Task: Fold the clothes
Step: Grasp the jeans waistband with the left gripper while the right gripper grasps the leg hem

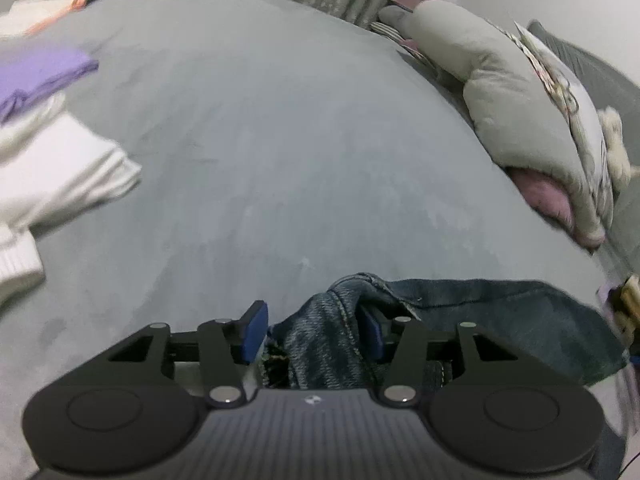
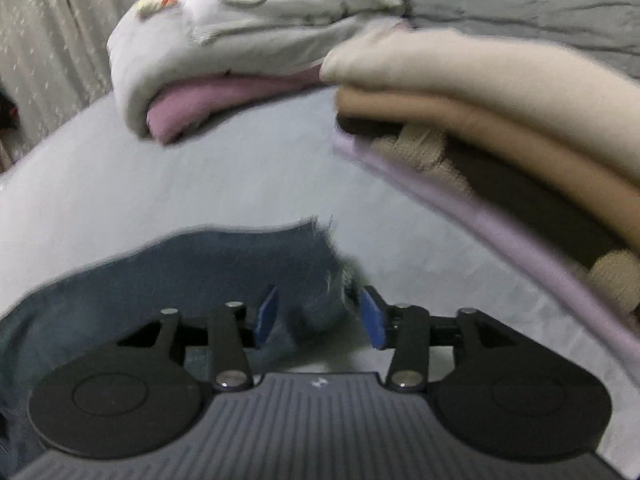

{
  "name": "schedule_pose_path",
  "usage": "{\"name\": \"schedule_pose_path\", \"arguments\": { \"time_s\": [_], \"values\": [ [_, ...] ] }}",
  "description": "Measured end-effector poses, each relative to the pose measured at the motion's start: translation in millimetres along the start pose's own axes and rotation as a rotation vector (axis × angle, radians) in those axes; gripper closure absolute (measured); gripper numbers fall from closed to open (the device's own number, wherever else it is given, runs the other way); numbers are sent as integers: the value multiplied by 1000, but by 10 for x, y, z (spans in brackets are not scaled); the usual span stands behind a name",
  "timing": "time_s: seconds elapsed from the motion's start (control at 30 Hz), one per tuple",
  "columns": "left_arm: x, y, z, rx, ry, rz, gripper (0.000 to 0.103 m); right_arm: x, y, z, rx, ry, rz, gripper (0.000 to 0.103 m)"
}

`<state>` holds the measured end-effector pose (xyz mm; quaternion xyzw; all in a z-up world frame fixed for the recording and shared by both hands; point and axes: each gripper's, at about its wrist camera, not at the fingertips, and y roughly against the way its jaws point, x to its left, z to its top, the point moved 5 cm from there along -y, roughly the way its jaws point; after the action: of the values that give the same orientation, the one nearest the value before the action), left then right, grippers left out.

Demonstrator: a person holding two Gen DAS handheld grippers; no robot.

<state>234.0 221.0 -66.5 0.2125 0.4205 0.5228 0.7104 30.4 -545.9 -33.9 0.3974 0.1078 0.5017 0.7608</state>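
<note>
Left gripper (image 1: 312,334): I read the jaws as parted, with a bunch of the jeans (image 1: 500,312) lying between the blue pads; no clamp confirmed.
Right gripper (image 2: 322,314): same, jaws apart around a frayed denim edge.
Jeans: directly under both grippers on the grey bed (image 1: 280,140), spread, unfolded.
Progress: I judge the task partway: folded stack (image 2: 500,92) ahead-right of the right gripper, white folded pile (image 1: 60,168) far left of the left one.
Containers: none seen.
</note>
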Motion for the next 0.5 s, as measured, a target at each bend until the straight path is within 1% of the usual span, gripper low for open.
{"name": "schedule_pose_path", "arguments": {
  "time_s": [0.07,0.17,0.23,0.33,0.37,0.4,0.43,0.5],
  "values": [
    [14,6,-17,-7,5,-6,52,-7,-80,225,-23,15,12,52],
    [23,14,-35,-16,0,-8,52,42,-343,371,10,69,47,52],
    [33,16,-50,-24,1,-10,52,68,-532,417,39,74,70,52],
    [28,-21,-66,-36,5,-11,52,92,-870,379,112,130,42,52],
    [26,-25,-78,-43,3,-10,52,106,-951,327,139,157,37,52],
    [22,-30,-86,-49,3,-9,52,110,-968,312,145,165,36,52],
    [13,-28,-95,-59,1,-4,58,176,-969,228,112,240,31,60],
    [-54,-7,-122,-107,-18,24,69,236,-933,172,82,294,48,76]
  ]
}}
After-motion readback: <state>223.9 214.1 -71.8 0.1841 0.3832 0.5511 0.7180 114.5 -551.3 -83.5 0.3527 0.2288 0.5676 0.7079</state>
